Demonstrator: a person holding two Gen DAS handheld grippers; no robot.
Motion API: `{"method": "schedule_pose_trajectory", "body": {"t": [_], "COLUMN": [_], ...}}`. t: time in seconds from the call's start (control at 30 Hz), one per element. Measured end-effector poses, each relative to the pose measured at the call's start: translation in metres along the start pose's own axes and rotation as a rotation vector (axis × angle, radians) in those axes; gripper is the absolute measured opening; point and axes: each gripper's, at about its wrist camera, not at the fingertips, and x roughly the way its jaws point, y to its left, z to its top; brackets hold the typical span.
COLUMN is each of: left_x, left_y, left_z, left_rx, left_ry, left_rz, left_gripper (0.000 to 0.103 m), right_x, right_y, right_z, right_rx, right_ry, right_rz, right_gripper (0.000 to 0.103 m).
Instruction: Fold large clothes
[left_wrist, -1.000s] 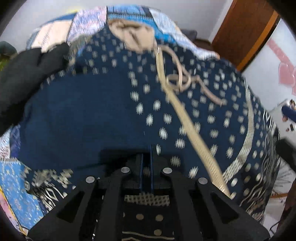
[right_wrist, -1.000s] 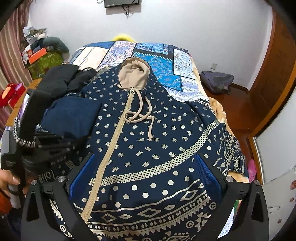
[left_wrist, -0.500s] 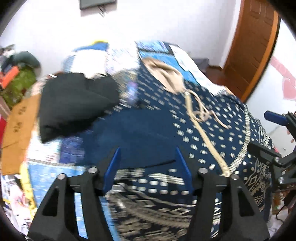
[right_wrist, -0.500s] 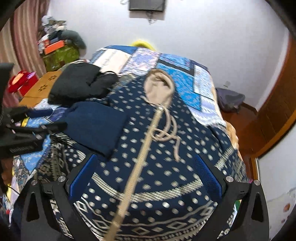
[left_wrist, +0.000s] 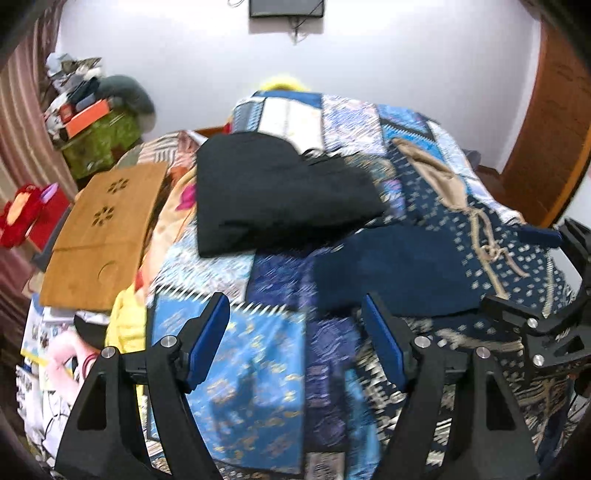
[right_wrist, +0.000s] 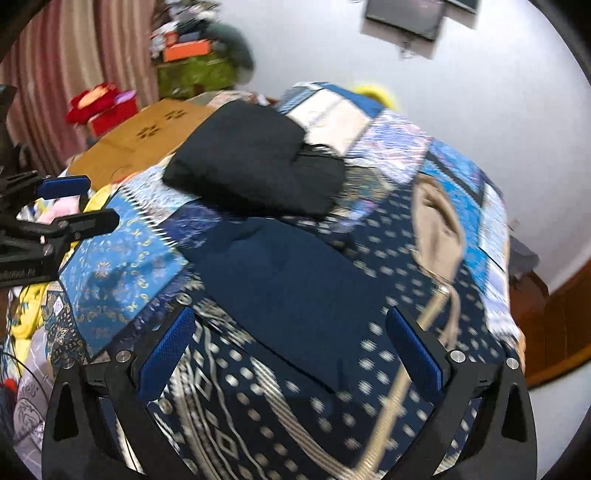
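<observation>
A navy hooded garment with white dots, a tan hood and a tan drawstring (right_wrist: 369, 354) lies spread on the bed; it also shows in the left wrist view (left_wrist: 480, 236). One sleeve is folded across its front, showing the plain navy inside (right_wrist: 288, 280). My left gripper (left_wrist: 297, 334) is open and empty, above the blue patchwork bedspread left of the garment. My right gripper (right_wrist: 291, 345) is open and empty, just above the folded sleeve and the patterned hem. Each gripper shows at the edge of the other's view.
A folded black garment (left_wrist: 273, 192) lies on the bedspread (left_wrist: 258, 369) beyond the navy one. A wooden lap table (left_wrist: 103, 236) lies at the bed's left edge. Boxes and clutter (left_wrist: 92, 125) stand at the far left; a wooden door (left_wrist: 554, 147) is on the right.
My left gripper opened, let go of the sleeve, which now lies folded across the front, and drew back to the left. My right gripper swung left over the sleeve.
</observation>
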Motion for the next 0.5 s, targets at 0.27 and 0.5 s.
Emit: {"method": "schedule_pose_trajectory", "body": {"t": [0.27,0.5], "left_x": [0.029,0.055], "left_y": [0.023,0.015], "left_z": [-0.028,-0.044], "left_rx": [-0.021,-0.010], "left_ry": [0.075,0.156], "left_rz": [0.003,-0.045], "left_gripper": [0.073,0.073], "right_x": [0.069,0.103], "right_y": [0.037,0.032], "right_z": [0.009,0.004], "right_rx": [-0.130,-0.079], "right_ry": [0.113,0.204], "right_rz": [-0.022,0.026], "right_gripper": [0.088,0.074]}}
